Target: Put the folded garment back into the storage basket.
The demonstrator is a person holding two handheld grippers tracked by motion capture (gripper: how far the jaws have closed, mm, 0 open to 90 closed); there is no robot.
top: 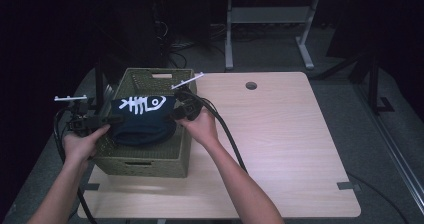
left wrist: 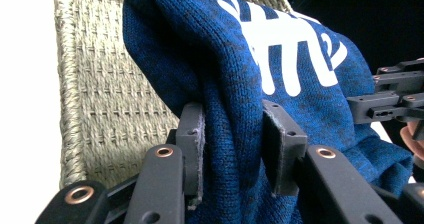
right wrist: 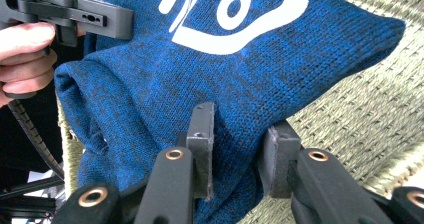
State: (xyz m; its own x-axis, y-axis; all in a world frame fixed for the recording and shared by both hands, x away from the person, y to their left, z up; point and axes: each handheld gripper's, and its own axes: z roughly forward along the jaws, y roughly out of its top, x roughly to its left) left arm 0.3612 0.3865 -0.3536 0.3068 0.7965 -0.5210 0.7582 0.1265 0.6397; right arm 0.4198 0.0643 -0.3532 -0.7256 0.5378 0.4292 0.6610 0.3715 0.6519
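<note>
A blue knit garment point(top: 142, 121) is held over a woven basket point(top: 150, 156) by both grippers.

The olive basket is seen at the left of the high view, on a light wood table point(top: 280, 144); the garment is stretched across its open top, a white fish-skeleton print point(top: 142, 104) facing up, with no readable writing. The left gripper point(left wrist: 232, 149) has its fingers clamped on one bunched edge of the garment, and the right gripper point(right wrist: 240, 154) is clamped on the opposite edge.
</note>
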